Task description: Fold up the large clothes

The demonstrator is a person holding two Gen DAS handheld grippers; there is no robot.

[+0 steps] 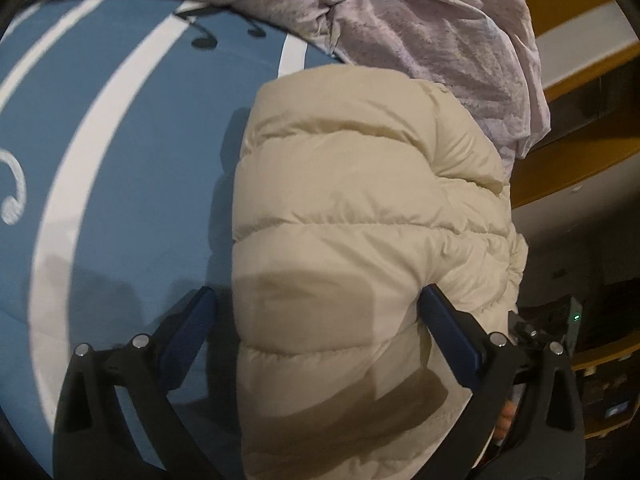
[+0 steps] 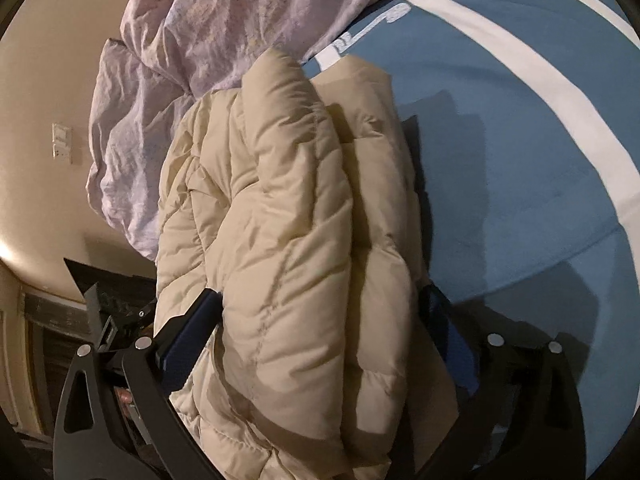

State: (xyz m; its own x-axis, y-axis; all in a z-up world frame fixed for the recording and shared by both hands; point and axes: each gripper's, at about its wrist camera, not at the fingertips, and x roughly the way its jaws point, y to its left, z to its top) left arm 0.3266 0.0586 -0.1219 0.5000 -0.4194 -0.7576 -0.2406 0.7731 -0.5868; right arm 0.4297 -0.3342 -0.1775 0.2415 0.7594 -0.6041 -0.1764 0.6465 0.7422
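In your left wrist view, a cream quilted puffer jacket (image 1: 360, 240) fills the centre and lower middle of the frame, lying folded on a blue bedsheet (image 1: 140, 200) with broad white curved stripes and small black music notes near the top. Your left gripper (image 1: 318, 312) sits at the bottom of the frame with its two dark blue fingers (image 1: 192, 320) spread wide. The jacket bulges up between them; the right finger touches the padded fabric, while the left finger stands just beside its edge over the sheet. It is not pinching anything.

A crumpled pale lilac duvet (image 1: 420, 28) lies across the top of that frame, touching the jacket's far end. Wooden shelving (image 1: 580, 168) shows along the right edge.

In your right wrist view, the same jacket (image 2: 288, 220) rises from bottom centre toward the upper middle, bunched in thick folds. Your right gripper (image 2: 320, 312) straddles it at the bottom, jaws wide apart, a finger pressed against each side of the bundle. The duvet (image 2: 192, 40) lies upper left, the bedsheet (image 2: 520, 140) on the right, and a beige wall (image 2: 40, 120) at far left.
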